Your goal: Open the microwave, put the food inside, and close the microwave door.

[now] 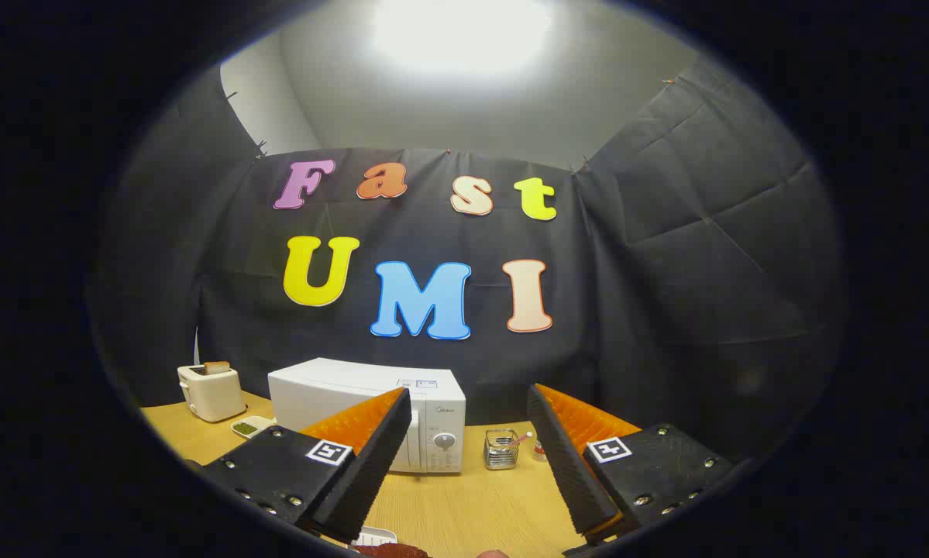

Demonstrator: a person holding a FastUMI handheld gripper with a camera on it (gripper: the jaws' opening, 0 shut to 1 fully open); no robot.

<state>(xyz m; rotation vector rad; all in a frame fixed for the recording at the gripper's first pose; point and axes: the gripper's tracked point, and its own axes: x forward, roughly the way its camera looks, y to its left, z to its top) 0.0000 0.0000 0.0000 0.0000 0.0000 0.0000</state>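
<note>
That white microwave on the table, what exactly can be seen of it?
The microwave is a white, boxy oven with a smooth, plain top. It stands upright on the wooden table, in front of the black cloth wall. Its door is shut. A control panel on its right side carries a round dial, with small markings too fine to make out. The gripper hovers before it with jaws open, holding nothing; one finger covers part of the door. A toaster stands apart on one side, a small metal basket on the other.

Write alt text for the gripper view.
The gripper hangs open above a wooden table, its fingers apart and empty, aimed at a closed white microwave just beyond them. A white toaster stands left of the microwave, a small wire basket to its right.
</note>
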